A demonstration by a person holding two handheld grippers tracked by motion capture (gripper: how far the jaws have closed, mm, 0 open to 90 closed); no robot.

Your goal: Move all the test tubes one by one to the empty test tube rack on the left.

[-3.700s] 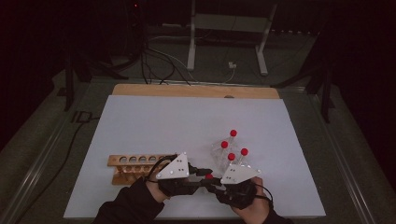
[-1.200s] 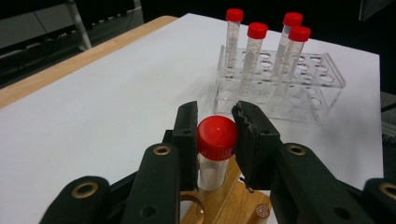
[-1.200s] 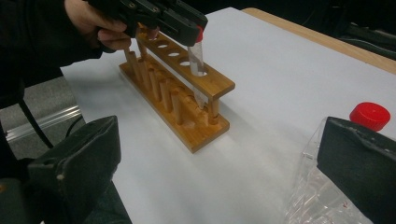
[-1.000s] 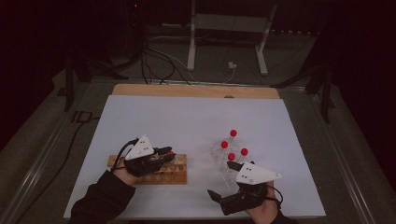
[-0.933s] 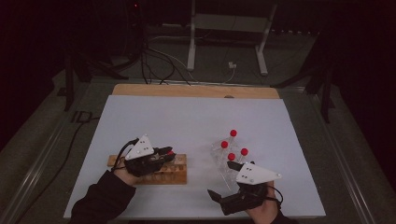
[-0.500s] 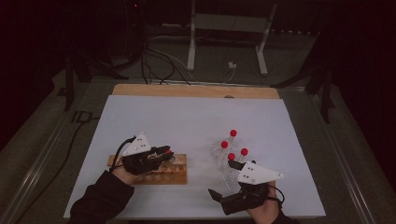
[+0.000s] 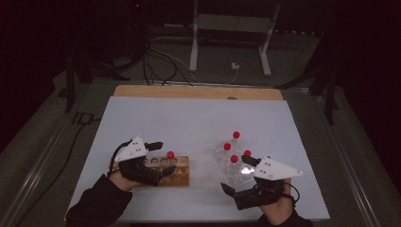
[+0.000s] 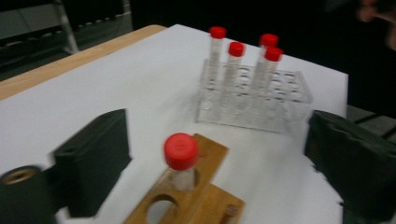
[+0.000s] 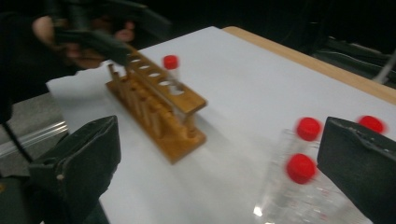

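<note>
A clear tube with a red cap (image 8: 181, 154) stands upright in an end hole of the wooden rack (image 8: 205, 196), also seen from above as the tube (image 7: 170, 155) in the rack (image 7: 176, 176). My left gripper (image 8: 219, 163) (image 7: 164, 158) has just been opening its jaws. They now stand wide on either side of the tube and do not touch it. A clear plastic rack (image 7: 231, 170) holds several more red-capped tubes (image 7: 236, 135). My right gripper (image 7: 239, 176) (image 9: 215, 172) is open at that rack's near side, with nothing pressed between its fingers.
The white sheet (image 7: 189, 123) covers the table, with a wooden strip (image 7: 198, 91) along the far edge. Cables and stand legs (image 7: 194, 42) lie on the dark floor beyond. The other holes of the wooden rack (image 9: 154, 77) hold nothing.
The left gripper was shut on the red-capped tube at the wooden rack; its jaws have now spread and the tube stands alone in the hole. The right hand has stayed put.
</note>
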